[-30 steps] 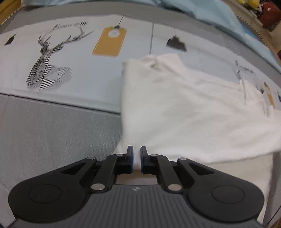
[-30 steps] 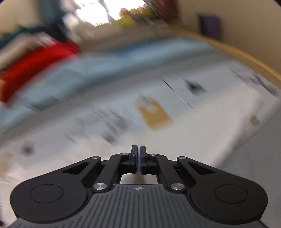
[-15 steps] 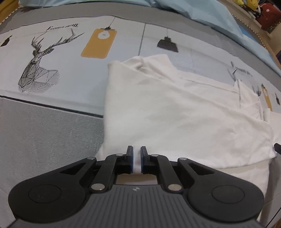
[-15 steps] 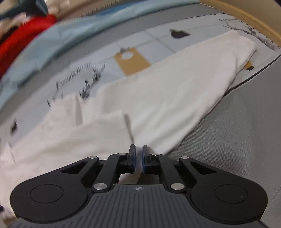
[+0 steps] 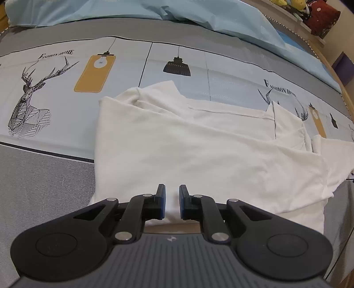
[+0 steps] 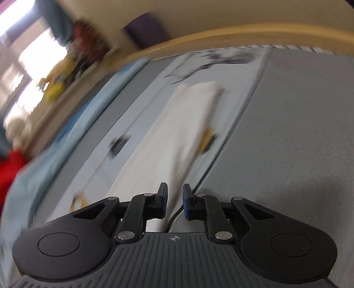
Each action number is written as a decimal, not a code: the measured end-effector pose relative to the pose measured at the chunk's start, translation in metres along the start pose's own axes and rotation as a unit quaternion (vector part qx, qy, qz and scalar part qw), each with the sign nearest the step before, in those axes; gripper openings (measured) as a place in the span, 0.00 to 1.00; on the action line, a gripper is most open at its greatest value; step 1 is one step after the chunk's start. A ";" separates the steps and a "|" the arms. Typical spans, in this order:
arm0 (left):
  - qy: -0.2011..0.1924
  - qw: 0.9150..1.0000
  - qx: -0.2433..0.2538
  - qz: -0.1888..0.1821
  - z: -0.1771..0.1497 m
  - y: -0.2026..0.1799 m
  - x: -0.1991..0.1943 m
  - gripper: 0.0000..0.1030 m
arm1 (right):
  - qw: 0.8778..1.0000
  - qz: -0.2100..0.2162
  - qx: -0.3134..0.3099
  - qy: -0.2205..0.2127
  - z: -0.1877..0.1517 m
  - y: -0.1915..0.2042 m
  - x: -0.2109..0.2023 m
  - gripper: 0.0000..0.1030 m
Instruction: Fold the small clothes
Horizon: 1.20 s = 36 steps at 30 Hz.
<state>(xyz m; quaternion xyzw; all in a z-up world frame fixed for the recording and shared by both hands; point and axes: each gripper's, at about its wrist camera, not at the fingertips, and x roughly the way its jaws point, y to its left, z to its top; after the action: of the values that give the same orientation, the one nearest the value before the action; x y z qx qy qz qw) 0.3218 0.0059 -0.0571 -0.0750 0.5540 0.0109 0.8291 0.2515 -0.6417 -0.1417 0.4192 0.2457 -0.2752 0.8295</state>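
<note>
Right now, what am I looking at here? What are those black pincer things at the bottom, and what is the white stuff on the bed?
There is no robot here. A person holds a two-finger gripper in each hand, and each gripper carries a wide-angle camera looking forward along its fingers. So one picture comes from the left gripper and the other from the right gripper; the black pincers are their fingers.

The white stuff is a small white garment, partly folded, lying on a bedsheet printed with a deer and lamps. A light blue blanket lies beyond it.

Both grippers show a narrow gap between the fingers, with white cloth visible behind it. Neither seems to be holding anything. The right picture is blurred, so its details are uncertain.
</note>
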 end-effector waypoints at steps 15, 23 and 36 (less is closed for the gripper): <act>0.009 1.000 0.015 0.015 -0.003 0.000 0.009 0.13 | 0.992 0.071 0.094 -0.037 0.039 -0.040 0.071 0.14; 0.000 1.000 0.000 0.008 0.002 0.005 0.001 0.13 | 0.990 0.007 0.093 -0.102 0.045 -0.028 0.035 0.03; -0.034 0.998 -0.058 -0.015 0.006 0.050 -0.036 0.13 | 0.964 0.083 -0.107 -0.229 -0.006 0.118 -0.132 0.03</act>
<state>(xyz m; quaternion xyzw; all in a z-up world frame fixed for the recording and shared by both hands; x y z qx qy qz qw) 0.3085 0.0589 -0.0268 -0.1309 0.5227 0.0337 0.8417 0.2326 -0.5447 0.0053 0.2729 0.0417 -0.2657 0.9237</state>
